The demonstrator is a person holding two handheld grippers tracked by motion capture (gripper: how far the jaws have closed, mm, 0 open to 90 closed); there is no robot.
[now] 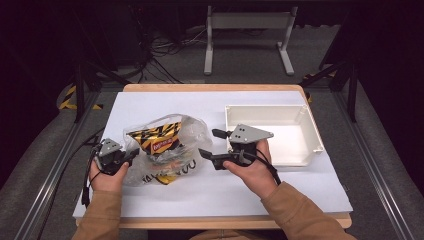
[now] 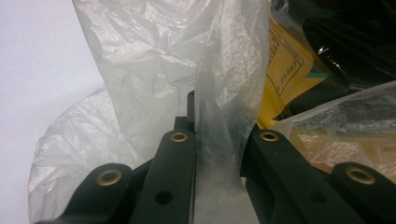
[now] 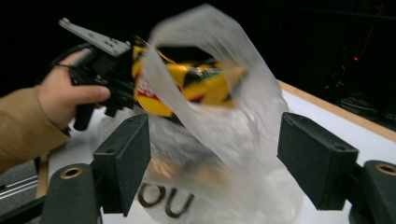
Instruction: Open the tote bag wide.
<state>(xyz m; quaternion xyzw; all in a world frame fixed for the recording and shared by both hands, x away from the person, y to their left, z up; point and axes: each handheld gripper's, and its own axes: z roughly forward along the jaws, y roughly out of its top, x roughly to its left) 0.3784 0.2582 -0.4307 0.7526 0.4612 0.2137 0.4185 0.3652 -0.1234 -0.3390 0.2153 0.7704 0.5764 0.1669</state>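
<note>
Plastic bag (image 1: 167,150) lay on the left half of the white table (image 1: 280,185), thin, clear and much crumpled, with dark printed letters low on its side. Through it I saw a yellow packet (image 1: 159,138) with black stripes and a red label, standing up in the open mouth of the bag. My left gripper (image 1: 131,156) was closed on a fold of the film at the left edge of the bag; in the left gripper view this fold (image 2: 223,140) stood pinched between the two black jaws. My right gripper (image 1: 212,145) was just beside the right edge of the bag, with its jaws wide apart and nothing pressed between them. A white tray (image 1: 306,150) stood to the right of it.
</note>
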